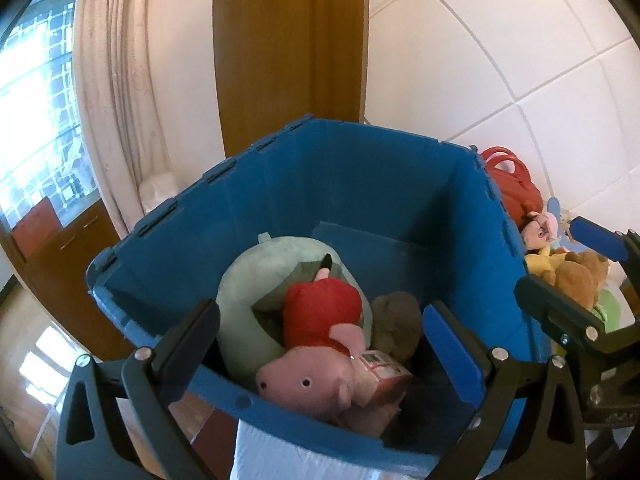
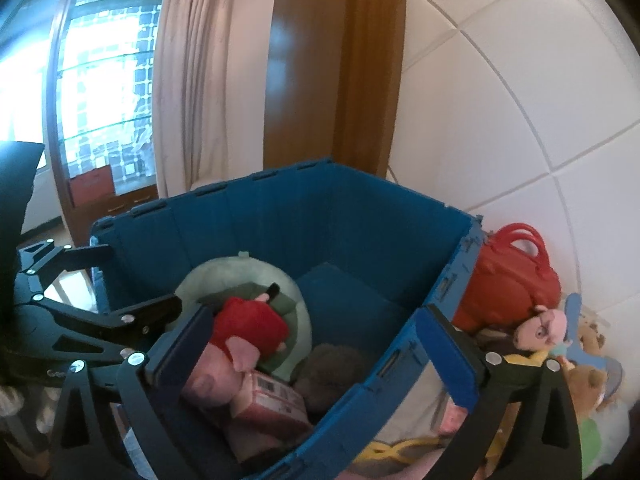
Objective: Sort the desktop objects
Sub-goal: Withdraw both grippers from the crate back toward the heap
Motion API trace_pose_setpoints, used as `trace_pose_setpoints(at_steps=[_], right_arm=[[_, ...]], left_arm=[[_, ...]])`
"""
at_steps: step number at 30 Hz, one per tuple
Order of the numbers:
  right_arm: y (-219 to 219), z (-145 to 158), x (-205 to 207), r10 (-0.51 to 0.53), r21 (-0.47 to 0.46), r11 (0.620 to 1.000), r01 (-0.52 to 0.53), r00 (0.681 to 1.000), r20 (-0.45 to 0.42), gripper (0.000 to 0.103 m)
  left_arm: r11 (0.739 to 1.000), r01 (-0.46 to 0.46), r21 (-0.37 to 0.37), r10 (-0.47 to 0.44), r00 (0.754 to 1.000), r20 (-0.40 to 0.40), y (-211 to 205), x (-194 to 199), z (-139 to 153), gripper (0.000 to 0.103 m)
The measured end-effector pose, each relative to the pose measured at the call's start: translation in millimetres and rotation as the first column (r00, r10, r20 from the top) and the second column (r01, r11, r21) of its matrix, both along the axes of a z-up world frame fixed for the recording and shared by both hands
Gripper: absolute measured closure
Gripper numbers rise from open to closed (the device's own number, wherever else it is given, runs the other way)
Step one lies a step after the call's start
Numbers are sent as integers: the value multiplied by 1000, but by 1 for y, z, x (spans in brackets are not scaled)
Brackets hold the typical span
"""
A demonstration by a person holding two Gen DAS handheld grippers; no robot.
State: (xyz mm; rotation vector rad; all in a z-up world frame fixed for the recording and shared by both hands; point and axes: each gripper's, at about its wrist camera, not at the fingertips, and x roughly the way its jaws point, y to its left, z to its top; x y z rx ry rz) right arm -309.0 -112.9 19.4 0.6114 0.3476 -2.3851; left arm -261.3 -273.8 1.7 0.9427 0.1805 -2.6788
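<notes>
A blue folding crate (image 1: 400, 184) (image 2: 280, 208) holds a pink pig plush in a red dress (image 1: 316, 344) (image 2: 240, 340), a pale green neck pillow (image 1: 256, 280) (image 2: 240, 272), a pink box (image 1: 384, 376) (image 2: 272, 404) and a grey-brown plush (image 1: 396, 324) (image 2: 332, 372). My left gripper (image 1: 324, 344) hovers open and empty over the crate's near rim. My right gripper (image 2: 316, 348) is open and empty above the crate's right corner; it also shows in the left wrist view (image 1: 572, 264).
Right of the crate lies a pile: a red handbag (image 1: 512, 184) (image 2: 512, 276), a small pink-faced plush (image 1: 538, 232) (image 2: 544, 328), a brown bear (image 1: 580, 280) (image 2: 588, 384) and yellow and green items. A white tiled wall, a wooden pillar (image 1: 288, 40) and a curtain stand behind.
</notes>
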Motion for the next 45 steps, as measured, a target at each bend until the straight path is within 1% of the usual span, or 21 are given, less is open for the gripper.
trace_pose_setpoints(at_steps=[6,10,17,20,22,28,33,38,42,45], right_arm=[[17,1,18,-19,4,1000,19,1000,-12,0],[49,-5,29,-43,6,999,43,999,-1,0],[106,-15,48,-85,9,996,85,996,18,0],[130,-20,56,-103,11,995,103,994,26,0],[160,-27,59,-134,12,991,134,990,42,0],[253,-48,68,-229,18,973,228,969,93,0],[325,-71,72,-308,36,951,306,941,143,0],[380,-99,74,-378,60,926,374,902,210,0],[418,-127,82,-448,78,893,444,852,270,0],[440,-149,89,-500,91,862,499,805,320,0]], left_arm=[[1000,6,8,-6,1000,-2,14,16,-2,0],[1000,18,1,-18,1000,-3,29,26,-3,0],[999,52,-4,-52,999,-14,84,49,-4,0],[997,78,4,-78,997,-16,118,56,-6,0],[995,95,8,-95,995,-17,139,59,-9,0],[988,152,25,-153,988,34,210,61,-35,0],[979,199,42,-202,977,76,269,62,-56,0],[963,263,59,-269,951,150,315,61,-90,0],[946,315,75,-324,924,204,339,59,-117,0],[933,350,88,-361,903,232,352,61,-132,0]])
